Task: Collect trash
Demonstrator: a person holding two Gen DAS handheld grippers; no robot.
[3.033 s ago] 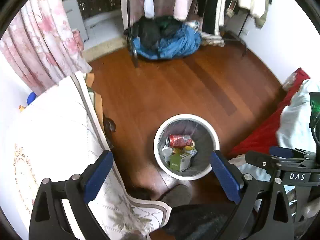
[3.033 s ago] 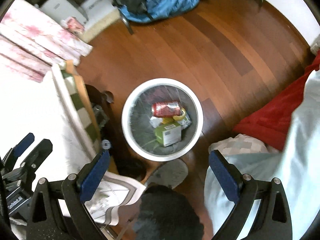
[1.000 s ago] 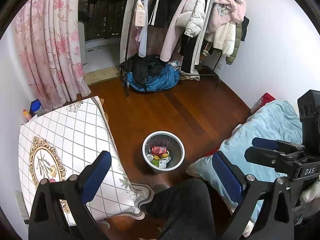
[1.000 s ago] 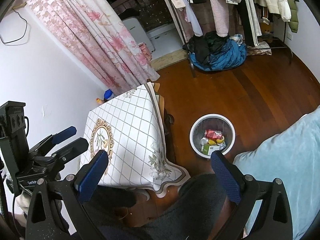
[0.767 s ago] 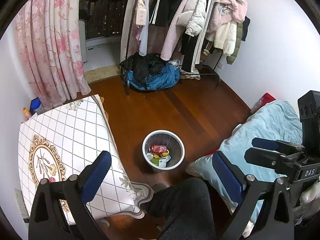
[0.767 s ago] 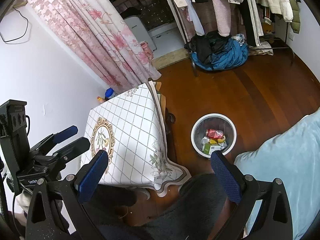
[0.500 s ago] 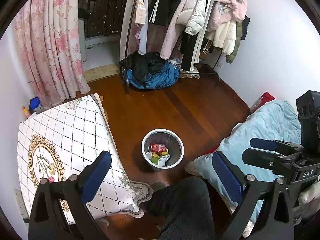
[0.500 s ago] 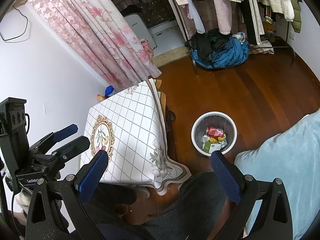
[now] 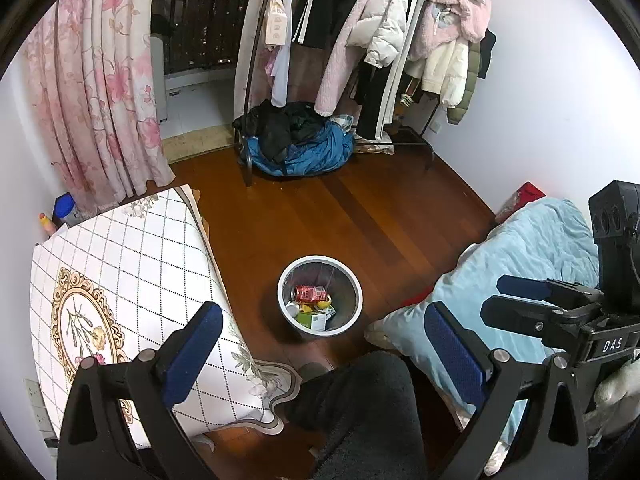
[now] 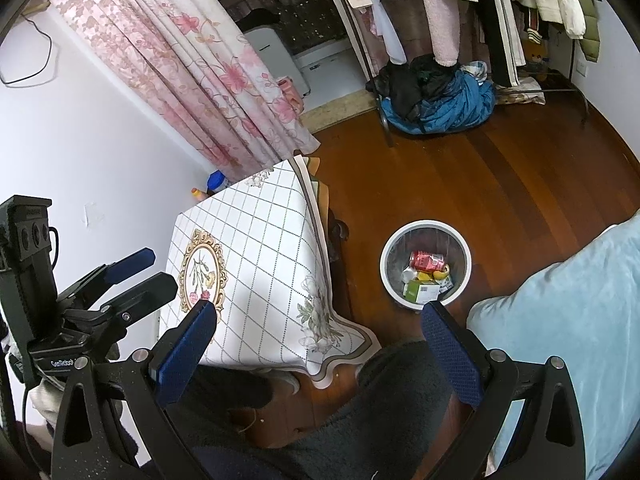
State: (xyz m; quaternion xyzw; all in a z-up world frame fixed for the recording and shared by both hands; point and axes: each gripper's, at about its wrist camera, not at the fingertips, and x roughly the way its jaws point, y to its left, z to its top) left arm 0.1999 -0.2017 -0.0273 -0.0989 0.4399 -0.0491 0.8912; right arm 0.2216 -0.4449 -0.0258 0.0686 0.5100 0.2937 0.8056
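A white-rimmed trash bin (image 9: 320, 300) is seen standing on the wooden floor (image 9: 360, 216), and is taken as the landmark. Inside the bin a red can (image 9: 309, 293) is seen lying on its side, with a yellow item (image 9: 322, 303) just beside it and a green-and-white carton (image 9: 313, 321) below it toward the near wall; a small white piece lies at the can's left. The same contents are seen in the right wrist view, where the bin (image 10: 425, 266) is found near the middle right. To the left of the bin, a desk covered by a white grid-patterned cloth (image 9: 120, 280) with a gold floral medallion is noted; nothing is seen lying on the cloth. To the right of the bin, a bed with a light blue blanket (image 9: 532, 264) is noted. Beyond the bin, a pile of blue and black clothing (image 9: 296, 144) is seen under a rack of hanging coats (image 9: 384, 40), and a pink floral curtain (image 9: 100, 92) hangs beyond the desk. The left gripper (image 9: 320, 360) is held high above and nearer than the bin, its blue-padded jaws spread wide with nothing between them. The right gripper (image 10: 320, 356) is likewise held with jaws wide apart and empty. A dark-clothed leg (image 9: 360, 412) of the person is seen just nearer than the bin.
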